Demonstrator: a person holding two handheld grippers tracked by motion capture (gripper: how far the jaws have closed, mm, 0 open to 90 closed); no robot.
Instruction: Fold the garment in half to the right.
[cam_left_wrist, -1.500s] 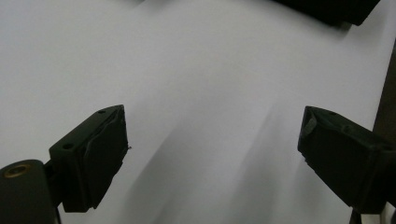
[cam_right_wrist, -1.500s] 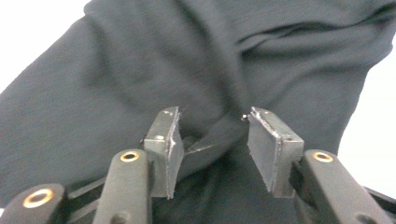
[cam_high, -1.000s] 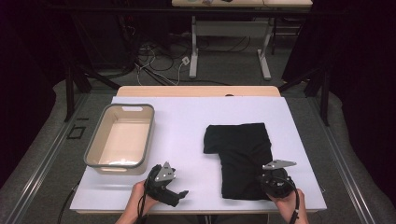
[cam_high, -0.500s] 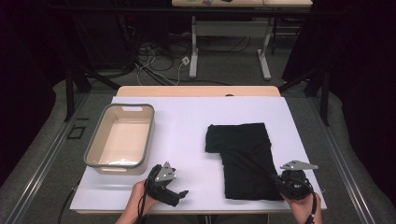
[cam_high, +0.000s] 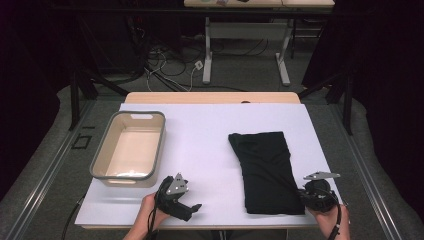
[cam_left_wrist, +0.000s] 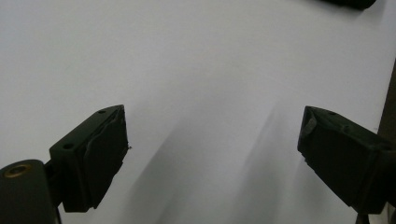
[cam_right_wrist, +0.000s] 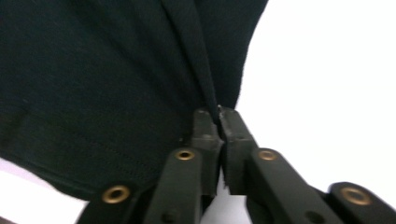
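The right gripper (cam_high: 303, 194) has slid from the lower middle toward the lower right of the high view, dragging the cloth (cam_high: 265, 170) with it. The cloth, squarish before, now lies as a taller, narrower strip right of centre on the table (cam_high: 210, 125). The jaws have just been easing apart, yet a thin fold is pinched between them (cam_right_wrist: 217, 114). The left gripper (cam_high: 192, 207) has stayed at lower centre, jaws wide over bare table. The bin (cam_high: 102, 172) sits unchanged at left.
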